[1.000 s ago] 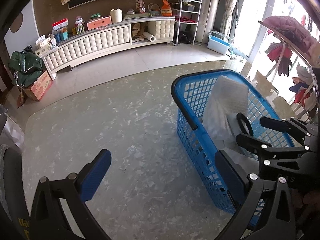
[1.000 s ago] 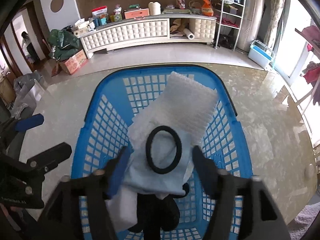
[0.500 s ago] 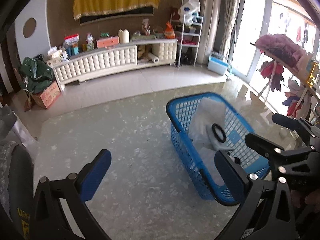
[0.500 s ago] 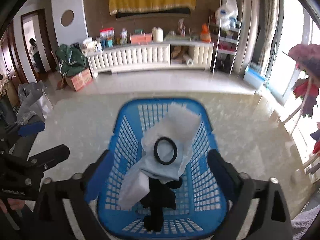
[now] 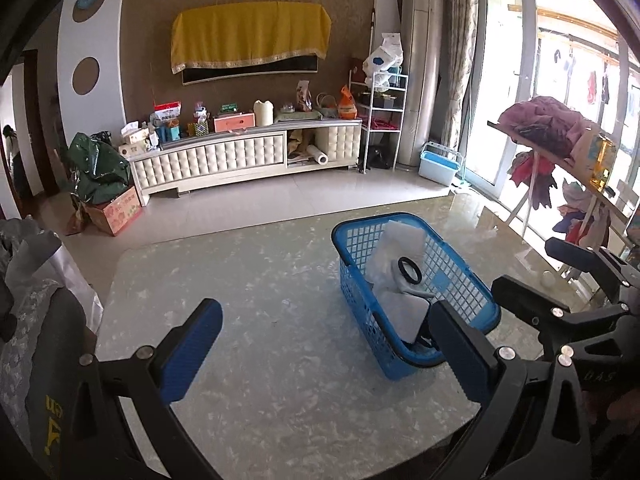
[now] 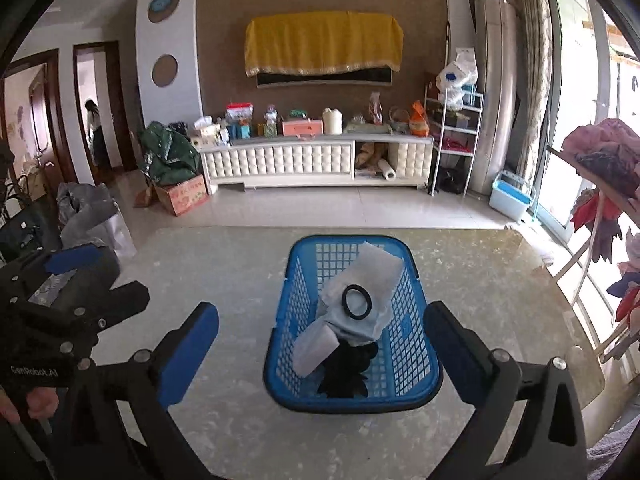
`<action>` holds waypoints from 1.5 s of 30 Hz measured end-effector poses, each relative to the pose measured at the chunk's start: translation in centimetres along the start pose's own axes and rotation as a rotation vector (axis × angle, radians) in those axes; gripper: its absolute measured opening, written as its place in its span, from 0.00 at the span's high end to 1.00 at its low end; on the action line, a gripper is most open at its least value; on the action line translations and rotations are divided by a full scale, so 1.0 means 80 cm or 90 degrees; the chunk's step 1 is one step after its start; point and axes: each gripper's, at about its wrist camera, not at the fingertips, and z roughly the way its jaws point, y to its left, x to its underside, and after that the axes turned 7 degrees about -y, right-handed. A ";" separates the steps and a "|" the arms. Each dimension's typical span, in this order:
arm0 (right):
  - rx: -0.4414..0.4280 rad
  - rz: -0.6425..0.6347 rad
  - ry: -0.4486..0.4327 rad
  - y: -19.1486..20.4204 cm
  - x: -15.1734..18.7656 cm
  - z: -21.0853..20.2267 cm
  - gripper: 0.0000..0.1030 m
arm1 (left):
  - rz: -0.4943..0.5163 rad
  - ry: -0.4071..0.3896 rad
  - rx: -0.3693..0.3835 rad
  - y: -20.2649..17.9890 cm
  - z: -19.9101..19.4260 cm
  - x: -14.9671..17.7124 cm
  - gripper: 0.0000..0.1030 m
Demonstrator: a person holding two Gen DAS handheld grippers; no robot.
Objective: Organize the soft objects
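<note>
The blue plastic basket is sitting on the marble bench, straight ahead of the right gripper, whose jaws have just been opening and are now standing spread wide, nothing between them. Inside the basket a white foam sheet, a pale blue cloth carrying a black ring, and a black cloth are lying piled. The left gripper is hovering with jaws spread and empty, the basket ahead of its right jaw.
</note>
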 end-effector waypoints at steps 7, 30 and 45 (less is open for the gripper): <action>-0.006 0.016 -0.016 0.001 0.003 -0.009 0.00 | 0.002 -0.008 -0.012 -0.008 -0.025 0.006 0.00; -0.018 0.018 -0.028 0.008 0.013 -0.025 0.00 | 0.013 -0.028 -0.018 -0.019 -0.063 0.017 0.00; -0.020 0.016 -0.031 0.012 0.018 -0.030 0.00 | 0.013 -0.047 -0.022 -0.018 -0.072 0.019 0.00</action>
